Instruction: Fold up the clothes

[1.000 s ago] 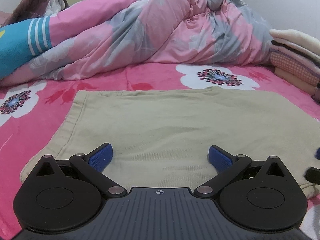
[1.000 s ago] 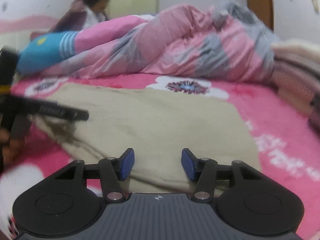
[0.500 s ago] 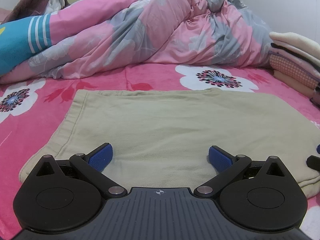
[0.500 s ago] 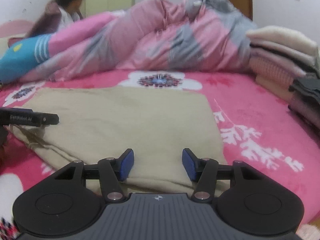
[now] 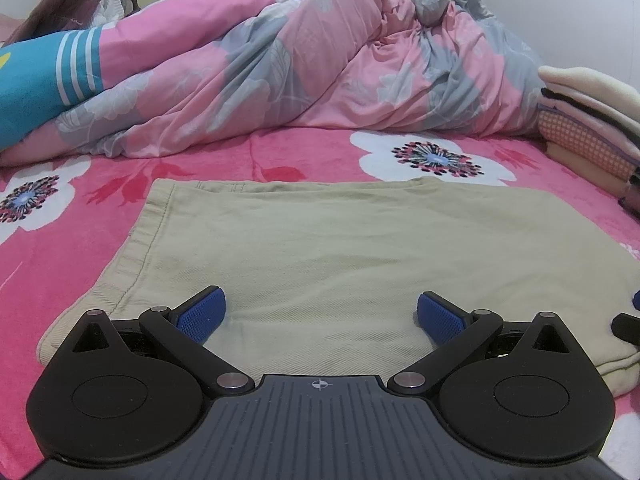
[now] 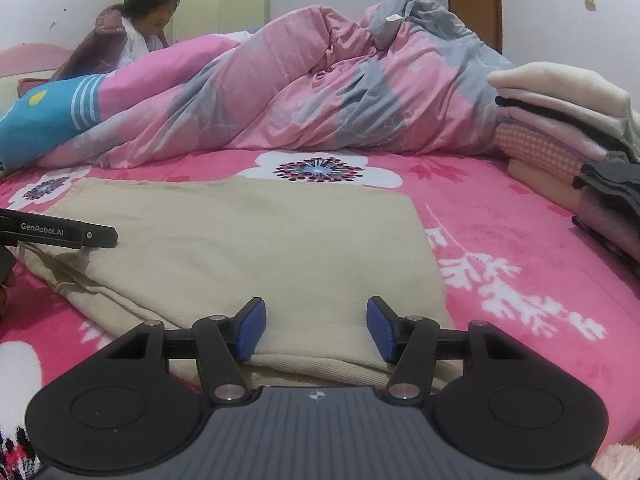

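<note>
A beige garment (image 5: pixel 320 248) lies flat and folded on the pink flowered bedspread (image 5: pixel 60 248), also seen as the beige garment (image 6: pixel 248 240) in the right wrist view. My left gripper (image 5: pixel 320 316) is open wide just above the garment's near edge, with nothing between its blue pads. Over the garment's near right corner my right gripper (image 6: pixel 316 328) is open too, and its pads press on nothing. The left gripper's black finger (image 6: pixel 76 234) shows at the left of the right wrist view, above the cloth's left side.
A bunched pink and grey quilt (image 5: pixel 320 72) fills the back of the bed. A stack of folded clothes (image 6: pixel 568 128) sits at the right edge. A person (image 6: pixel 136 28) sits behind the quilt at the far left. A blue striped pillow (image 5: pixel 36 80) lies left.
The right wrist view has swung toward the right, bringing the garment's right edge and the folded stack into sight. The left gripper has stayed put.
</note>
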